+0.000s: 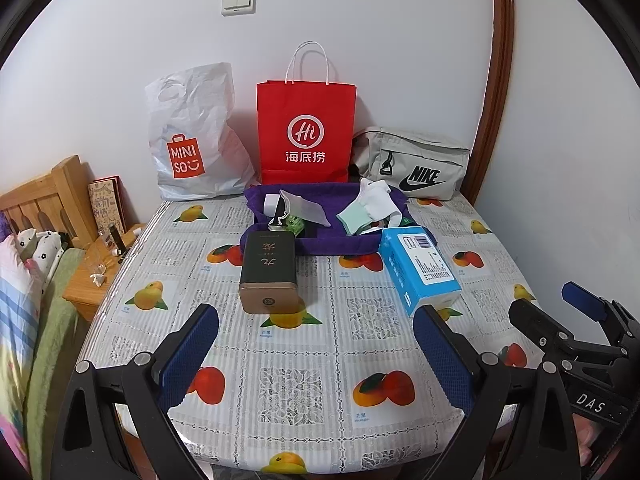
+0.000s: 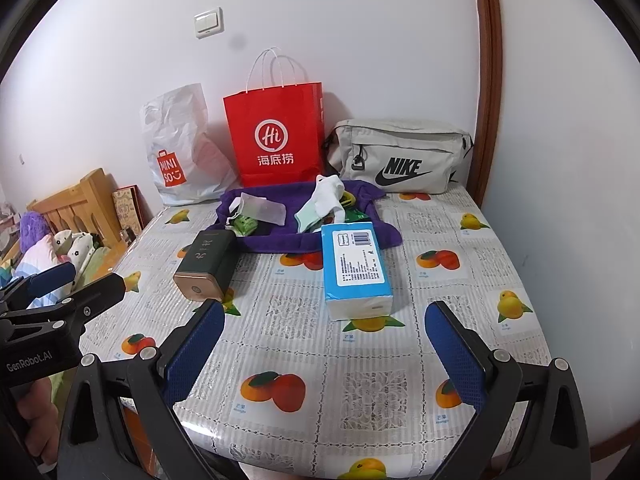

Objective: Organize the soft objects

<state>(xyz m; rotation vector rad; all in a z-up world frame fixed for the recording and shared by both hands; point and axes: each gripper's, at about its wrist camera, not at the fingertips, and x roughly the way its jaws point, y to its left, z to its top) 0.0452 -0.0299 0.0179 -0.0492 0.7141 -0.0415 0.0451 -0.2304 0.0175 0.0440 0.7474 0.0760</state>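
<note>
A purple towel (image 1: 340,242) (image 2: 280,240) lies at the back of the table. On it rest a grey sock (image 1: 308,210) (image 2: 266,208), a mint sock (image 1: 354,216) (image 2: 310,216) and white socks (image 1: 374,196) (image 2: 330,190). A blue tissue pack (image 1: 420,268) (image 2: 356,264) lies in front of the towel on the right. My left gripper (image 1: 316,320) (image 2: 94,278) is open over the table's near half, holding nothing. My right gripper (image 2: 326,312) (image 1: 548,300) is open too, just short of the tissue pack.
A dark green tin (image 1: 270,268) (image 2: 208,264) lies left of the tissue pack. Against the wall stand a white Miniso bag (image 1: 192,140), a red paper bag (image 1: 306,132) and a grey Nike bag (image 1: 416,164). A wooden nightstand (image 1: 84,284) and bed sit left of the table.
</note>
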